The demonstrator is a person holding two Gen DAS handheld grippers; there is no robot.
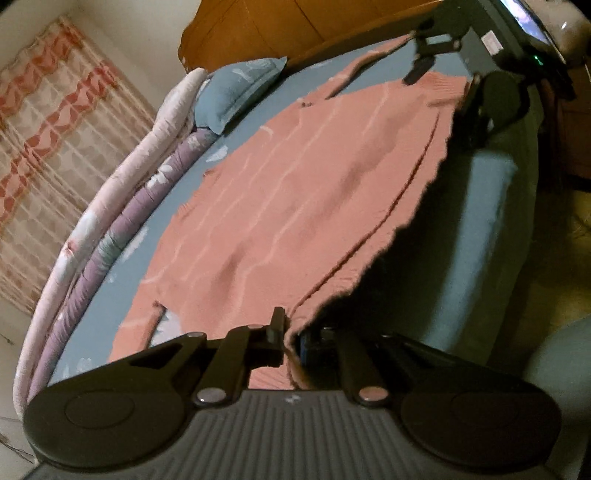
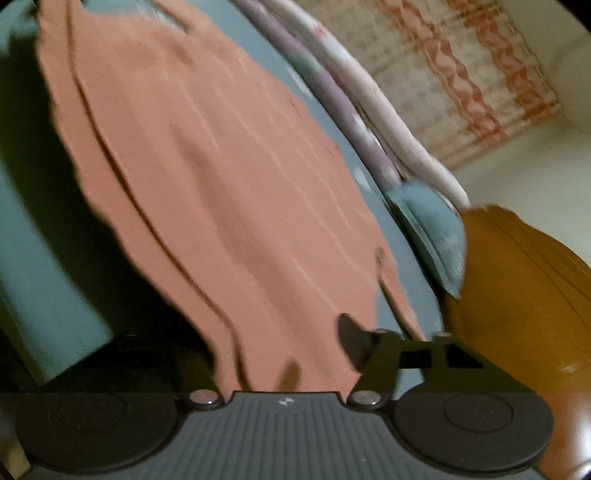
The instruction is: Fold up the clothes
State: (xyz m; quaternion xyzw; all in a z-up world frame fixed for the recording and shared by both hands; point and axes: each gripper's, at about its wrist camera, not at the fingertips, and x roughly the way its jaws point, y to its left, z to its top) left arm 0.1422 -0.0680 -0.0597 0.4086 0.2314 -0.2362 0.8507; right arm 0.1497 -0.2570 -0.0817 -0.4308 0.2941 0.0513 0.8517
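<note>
A salmon-pink knit sweater [image 1: 295, 192] lies spread on the blue bed sheet [image 1: 480, 206]. Its near edge is lifted off the bed and casts a dark shadow below. My left gripper [image 1: 291, 334] is shut on one end of that edge, with the left finger [image 1: 275, 325] pressed against the cloth. In the left wrist view my right gripper [image 1: 439, 70] holds the far end of the same edge. In the right wrist view the sweater [image 2: 221, 184] runs straight into my right gripper [image 2: 295, 365]. One finger [image 2: 351, 343] shows and the other is hidden under the fabric.
A blue pillow [image 1: 236, 92] and a rolled floral quilt [image 1: 122, 177] lie along the far side of the bed. The wooden headboard [image 1: 277, 26] stands behind the pillow, and a patterned curtain [image 1: 55, 129] hangs beyond. Floor [image 1: 576, 229] shows past the bed's near side.
</note>
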